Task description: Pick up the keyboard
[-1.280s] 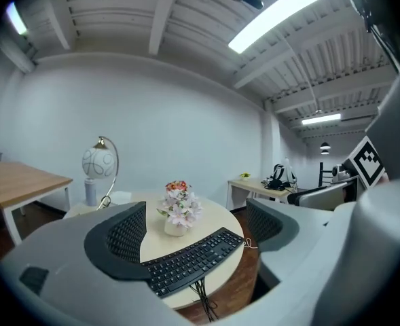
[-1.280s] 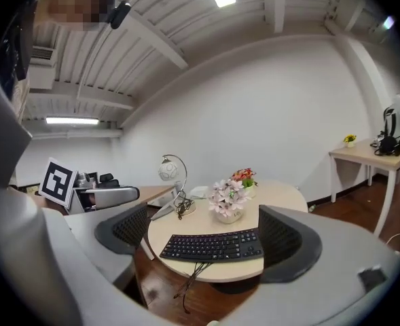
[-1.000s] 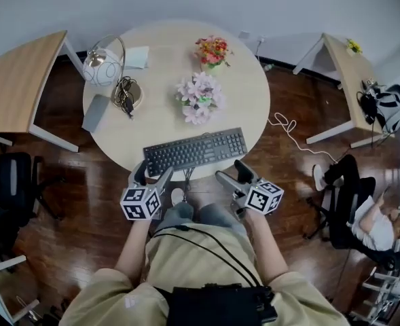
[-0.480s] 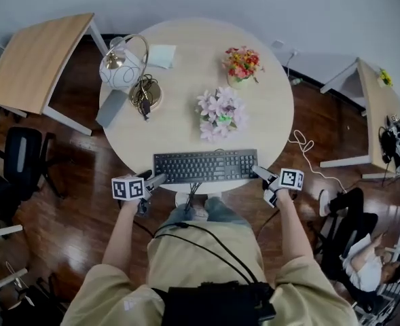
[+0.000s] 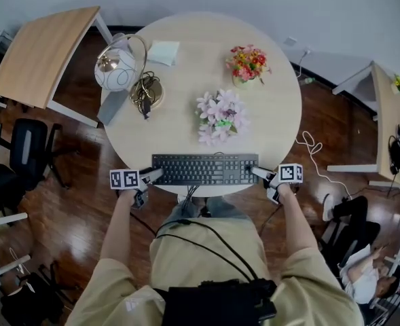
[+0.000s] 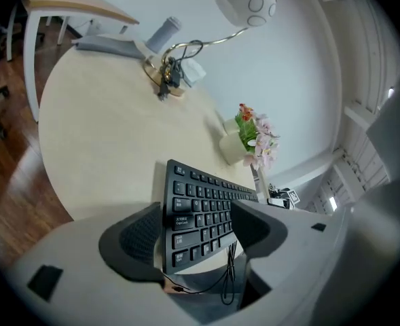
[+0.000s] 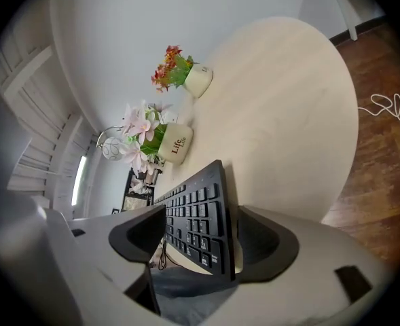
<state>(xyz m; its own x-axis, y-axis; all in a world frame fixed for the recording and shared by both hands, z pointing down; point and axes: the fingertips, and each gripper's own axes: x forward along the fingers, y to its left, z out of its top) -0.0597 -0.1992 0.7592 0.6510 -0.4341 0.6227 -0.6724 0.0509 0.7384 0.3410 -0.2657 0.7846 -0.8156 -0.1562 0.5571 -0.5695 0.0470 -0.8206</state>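
Keyboard (image 5: 204,170) (flat on table (image 5: 186,73)) has one end inside left gripper (image 5: 151,176), one inside right gripper (image 5: 257,173), jaws apart.

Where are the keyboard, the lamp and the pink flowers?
keyboard (image 5: 203,170), head view, middle of the keys.
lamp (image 5: 114,70), head view, white globe shade.
pink flowers (image 5: 218,115), head view, centre of the blooms.

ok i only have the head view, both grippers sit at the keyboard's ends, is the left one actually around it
observer: yes, the left gripper has its jaws apart with the keyboard's end between them; whether they press it i cannot tell
operator: and the right
observer: the right gripper straddles the other end, and a sliver of table shows between the keyboard's edge and one jaw, so not clamped
operator: lifted
observer: no, both gripper views show it flat on the table
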